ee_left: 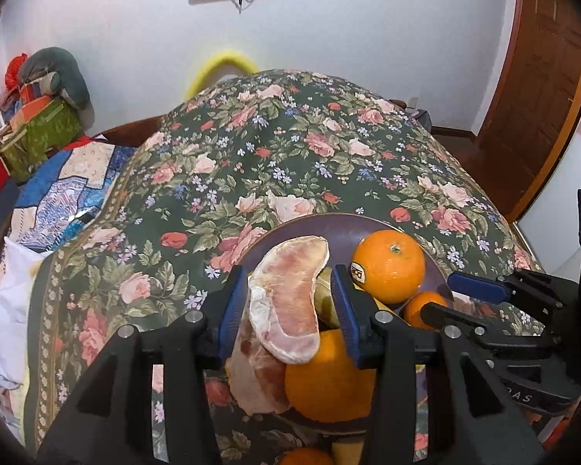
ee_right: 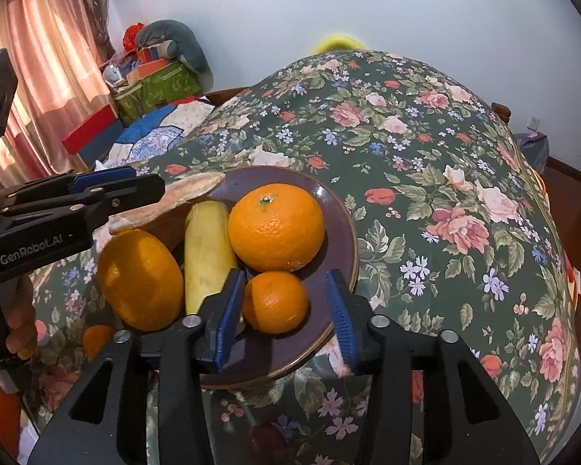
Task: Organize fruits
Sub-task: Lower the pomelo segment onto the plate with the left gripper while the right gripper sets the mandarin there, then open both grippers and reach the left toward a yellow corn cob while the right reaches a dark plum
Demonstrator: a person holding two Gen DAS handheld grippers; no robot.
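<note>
Your left gripper (ee_left: 286, 302) clamps the pomelo segment (ee_left: 290, 294), long axis upright, above the plate (ee_left: 341, 228). Your right gripper (ee_right: 286, 310) stands open, astride 1 small orange (ee_right: 275, 302).

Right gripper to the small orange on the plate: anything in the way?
Nothing visible. The right gripper is open with the small orange already between its fingers on the plate. The banana lies just outside the left finger, and the big orange sits behind.
</note>
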